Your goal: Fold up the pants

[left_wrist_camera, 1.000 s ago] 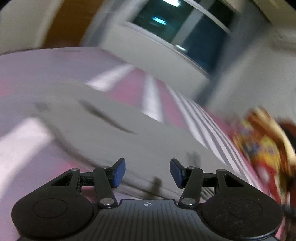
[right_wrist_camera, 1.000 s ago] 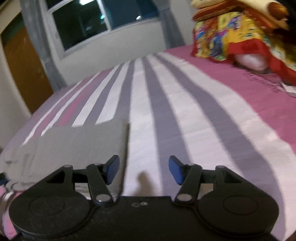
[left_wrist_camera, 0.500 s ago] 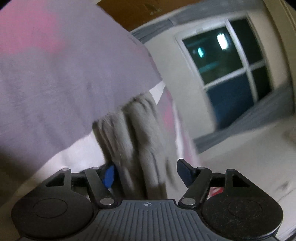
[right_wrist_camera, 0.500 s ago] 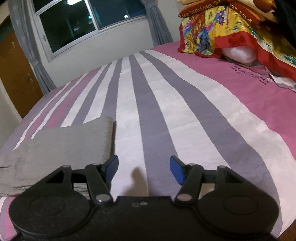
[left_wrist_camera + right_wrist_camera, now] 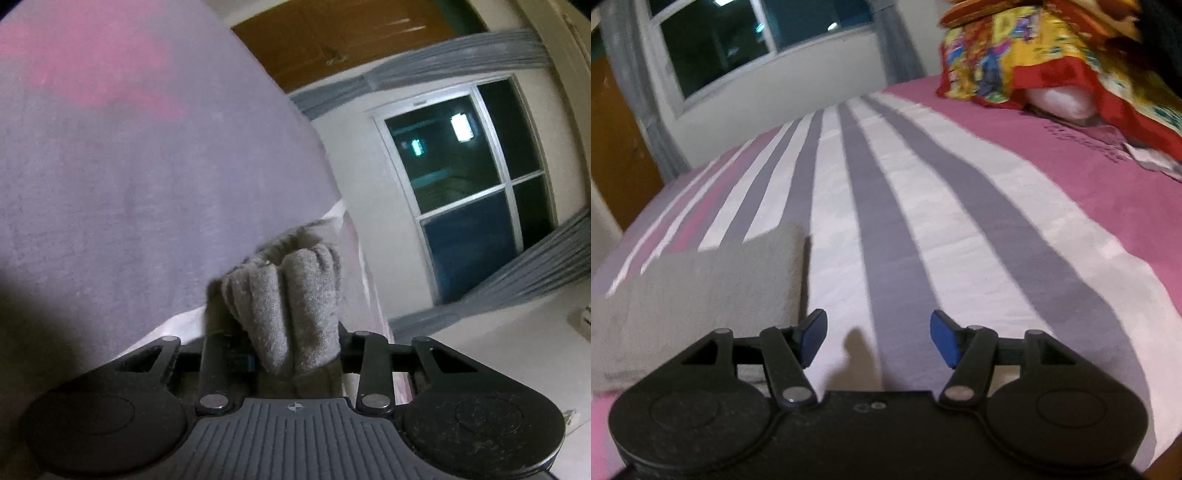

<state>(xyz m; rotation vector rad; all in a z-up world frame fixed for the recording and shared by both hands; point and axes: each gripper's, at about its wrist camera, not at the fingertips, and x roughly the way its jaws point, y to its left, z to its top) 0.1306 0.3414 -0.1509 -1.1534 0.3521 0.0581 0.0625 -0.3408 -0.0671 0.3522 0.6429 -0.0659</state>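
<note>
The grey pants (image 5: 701, 284) lie folded flat on the striped bed, left of my right gripper (image 5: 878, 338), which is open and empty just above the sheet beside the pants' right edge. In the left wrist view, my left gripper (image 5: 295, 354) is rolled sideways at the bed's edge. A thick bunched fold of the grey pants (image 5: 291, 302) fills the space between its fingers, which press against it on both sides. The fingertips are mostly hidden by the cloth.
The bed sheet (image 5: 960, 221) has pink, white and grey stripes. A colourful red and yellow blanket pile (image 5: 1052, 59) and a white pillow (image 5: 1060, 101) sit at the far right. A window (image 5: 469, 192), grey curtains and a wooden door (image 5: 332, 40) lie beyond the bed.
My left gripper rolled sideways, went to the pants' edge and closed on a bunched fold. My right gripper stayed open and shifted slightly beside the pants.
</note>
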